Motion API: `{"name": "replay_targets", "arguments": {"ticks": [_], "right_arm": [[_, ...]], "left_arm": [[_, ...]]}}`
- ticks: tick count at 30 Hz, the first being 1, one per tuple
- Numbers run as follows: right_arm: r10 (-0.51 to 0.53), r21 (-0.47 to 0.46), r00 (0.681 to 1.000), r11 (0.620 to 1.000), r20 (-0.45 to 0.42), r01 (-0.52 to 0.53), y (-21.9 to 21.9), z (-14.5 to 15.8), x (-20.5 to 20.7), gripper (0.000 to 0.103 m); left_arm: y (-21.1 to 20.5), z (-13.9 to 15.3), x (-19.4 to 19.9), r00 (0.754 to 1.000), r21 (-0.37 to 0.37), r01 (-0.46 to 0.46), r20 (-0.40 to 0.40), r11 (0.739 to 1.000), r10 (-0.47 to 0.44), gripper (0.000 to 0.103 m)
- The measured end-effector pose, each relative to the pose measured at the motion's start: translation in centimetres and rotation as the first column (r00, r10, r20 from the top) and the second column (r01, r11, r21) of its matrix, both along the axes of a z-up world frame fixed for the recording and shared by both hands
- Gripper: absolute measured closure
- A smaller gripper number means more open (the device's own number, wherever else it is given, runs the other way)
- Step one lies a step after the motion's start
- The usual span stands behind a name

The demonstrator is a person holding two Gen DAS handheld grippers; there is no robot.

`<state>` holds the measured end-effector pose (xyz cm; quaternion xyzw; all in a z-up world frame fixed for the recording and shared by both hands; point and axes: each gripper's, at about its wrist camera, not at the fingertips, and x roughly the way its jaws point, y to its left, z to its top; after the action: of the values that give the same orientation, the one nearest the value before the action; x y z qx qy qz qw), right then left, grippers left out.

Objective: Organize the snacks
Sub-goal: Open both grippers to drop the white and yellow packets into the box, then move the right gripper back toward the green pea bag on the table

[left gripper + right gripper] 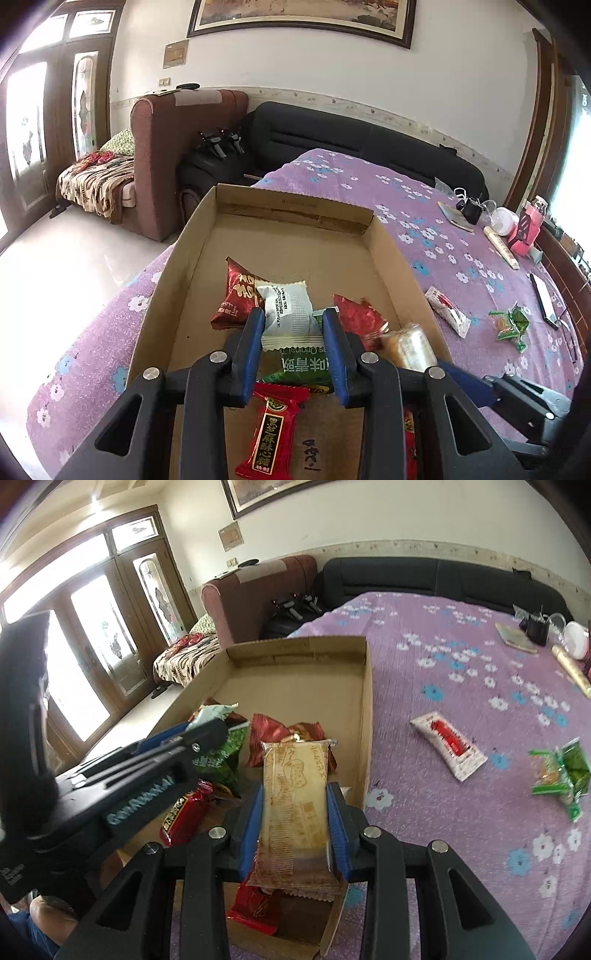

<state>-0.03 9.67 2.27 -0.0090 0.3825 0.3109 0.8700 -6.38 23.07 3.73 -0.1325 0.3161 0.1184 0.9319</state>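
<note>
From the left wrist, the left gripper [293, 325] tilts down over the shallow brown cardboard box [391, 251] on the purple flowered tablecloth [436, 229], its blue pads [255, 332] pinching a white crimped snack packet [288, 314] above the red and green wrappers lying inside.

From the right wrist, the right gripper [294, 823] also angles down at the box's near right corner, clamped on a long beige cake bar in clear wrap [293, 797]. A white-and-red sachet [448, 744] and green packets [561, 771] lie on the cloth outside the box.

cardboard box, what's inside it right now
Inside the cardboard box: red packets, a green packet and a long red candy. Both grippers and their held snacks cover part of the floor.
</note>
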Motion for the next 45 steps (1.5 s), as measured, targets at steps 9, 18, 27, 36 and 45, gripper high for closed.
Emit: {"name": "replay_targets", "arguments": {"ticks": [9,18,27,36,45], "right_arm": [[0.018,0.037,0.999,0.999,-0.030,-0.017,-0.2,-0.1,0.1,0.068],[0.024,0.038,0.999,0.999,-0.025,-0.023,-0.2,0.1,-0.2,0.064],[0.024,0.026,1.000,0.999,-0.014,-0.024,-0.1,0.4,-0.6,0.060],[0.003,-0.017,0.997,1.000,0.079,-0.002,-0.4,1.4,-2.2,0.043],[-0.090,-0.022,0.981,0.995,0.169,0.095,-2.6,3.2,-2.9,0.014]], "left_arm": [[-0.1,0.1,-0.1,1.000,0.017,-0.009,0.004,1.000,0.009,0.069],[0.0,0.2,-0.2,1.000,0.014,-0.012,0.005,1.000,0.012,0.069],[0.1,0.4,-0.7,1.000,0.017,-0.010,0.030,1.000,0.010,0.047],[0.3,0.8,-1.2,0.998,0.010,-0.012,0.064,1.000,0.011,0.030],[0.1,1.1,-1.6,0.996,0.017,-0.013,0.086,1.000,0.011,0.015]]}}
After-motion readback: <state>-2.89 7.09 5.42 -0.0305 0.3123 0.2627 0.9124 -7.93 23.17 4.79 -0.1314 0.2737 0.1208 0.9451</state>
